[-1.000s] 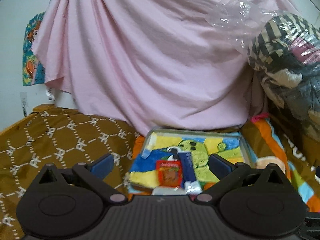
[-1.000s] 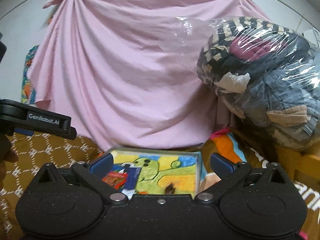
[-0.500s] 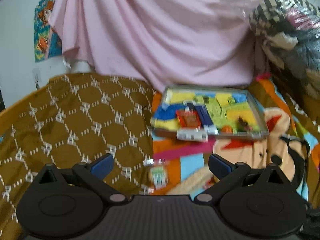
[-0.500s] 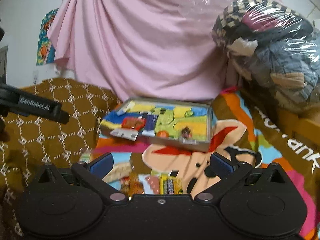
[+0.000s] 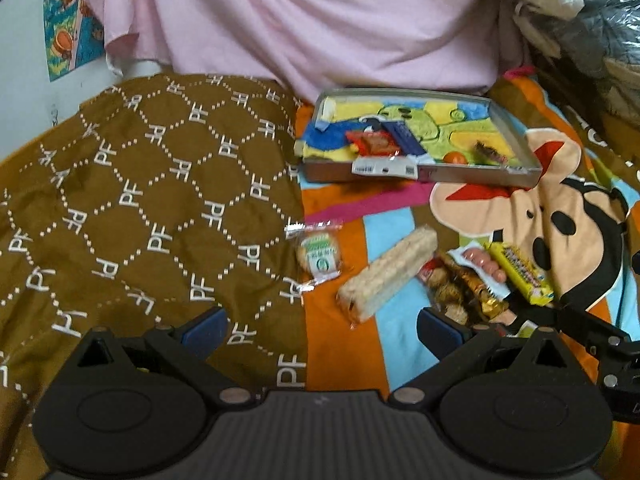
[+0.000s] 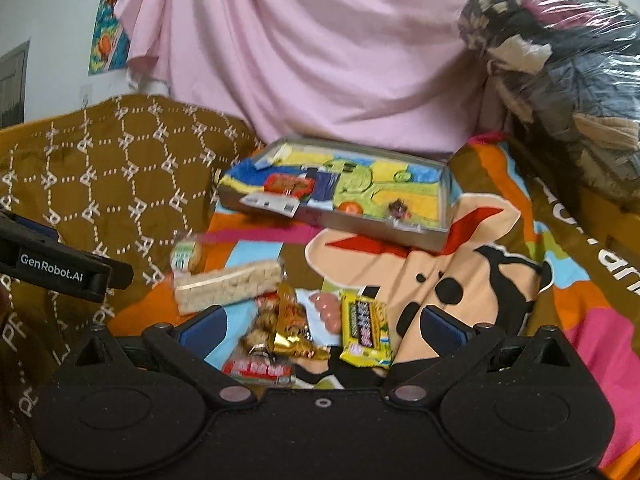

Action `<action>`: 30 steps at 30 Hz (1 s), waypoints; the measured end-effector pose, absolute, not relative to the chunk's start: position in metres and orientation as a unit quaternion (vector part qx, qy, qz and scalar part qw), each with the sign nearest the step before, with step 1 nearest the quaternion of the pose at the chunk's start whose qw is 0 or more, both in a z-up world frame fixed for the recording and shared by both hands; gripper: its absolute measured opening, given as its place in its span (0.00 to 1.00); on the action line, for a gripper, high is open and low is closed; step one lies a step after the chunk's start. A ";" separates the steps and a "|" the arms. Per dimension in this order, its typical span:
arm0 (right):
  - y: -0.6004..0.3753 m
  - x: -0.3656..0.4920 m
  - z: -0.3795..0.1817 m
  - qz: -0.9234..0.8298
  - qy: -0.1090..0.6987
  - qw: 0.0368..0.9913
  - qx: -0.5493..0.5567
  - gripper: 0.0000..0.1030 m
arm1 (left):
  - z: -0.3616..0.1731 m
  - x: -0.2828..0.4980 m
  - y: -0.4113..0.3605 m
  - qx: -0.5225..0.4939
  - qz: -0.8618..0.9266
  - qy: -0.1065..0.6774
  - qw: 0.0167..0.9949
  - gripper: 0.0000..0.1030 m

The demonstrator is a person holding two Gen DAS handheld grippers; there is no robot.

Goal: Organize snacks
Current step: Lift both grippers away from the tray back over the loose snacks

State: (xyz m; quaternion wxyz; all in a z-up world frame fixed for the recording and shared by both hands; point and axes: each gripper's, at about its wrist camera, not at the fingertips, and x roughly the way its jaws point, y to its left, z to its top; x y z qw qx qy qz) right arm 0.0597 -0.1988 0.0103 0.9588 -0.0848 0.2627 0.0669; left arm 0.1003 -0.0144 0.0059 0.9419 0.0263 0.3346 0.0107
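A shallow grey tray (image 5: pixel 516 138) (image 6: pixel 446 188) lined with a colourful towel lies on the bed and holds a red packet (image 5: pixel 374 142) (image 6: pixel 288 184), a blue packet (image 5: pixel 404 136) and small sweets. Nearer me lie loose snacks: a round green-label biscuit (image 5: pixel 320 256) (image 6: pixel 184 256), a long pale rice bar (image 5: pixel 390 276) (image 6: pixel 228 286), a yellow candy bar (image 5: pixel 520 268) (image 6: pixel 366 330), a gold packet (image 6: pixel 294 326), a sausage pack (image 5: pixel 482 266). My left gripper (image 5: pixel 320 326) is open above the blanket's edge. My right gripper (image 6: pixel 320 322) is open over the snack pile.
A brown patterned blanket (image 5: pixel 140 200) covers the left side, a cartoon blanket (image 5: pixel 560 216) the right. A pink sheet (image 5: pixel 300 20) hangs behind. A plastic-wrapped bundle of clothes (image 6: pixel 560 60) is piled at the right. The left gripper's body (image 6: pixel 60 270) shows at the right view's left edge.
Both views have tilted down from the pink sheet to the bed; the loose snacks have come into sight in front of the tray. Both grippers stay open.
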 end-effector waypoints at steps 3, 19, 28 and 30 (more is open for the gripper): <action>-0.196 0.064 0.002 0.068 0.279 0.953 -0.093 0.99 | -0.001 0.103 -0.012 0.028 0.012 0.343 0.939 1.00; -0.187 0.076 -0.024 0.081 0.324 0.936 -0.109 0.99 | -0.034 0.114 -0.001 0.028 0.020 0.381 0.924 1.00; -0.185 0.076 -0.030 0.087 0.336 0.932 -0.110 0.99 | -0.039 0.117 0.000 0.032 0.021 0.388 0.921 1.00; -0.186 0.077 -0.031 0.088 0.337 0.931 -0.109 0.99 | -0.039 0.118 0.001 0.033 0.021 0.389 0.920 1.00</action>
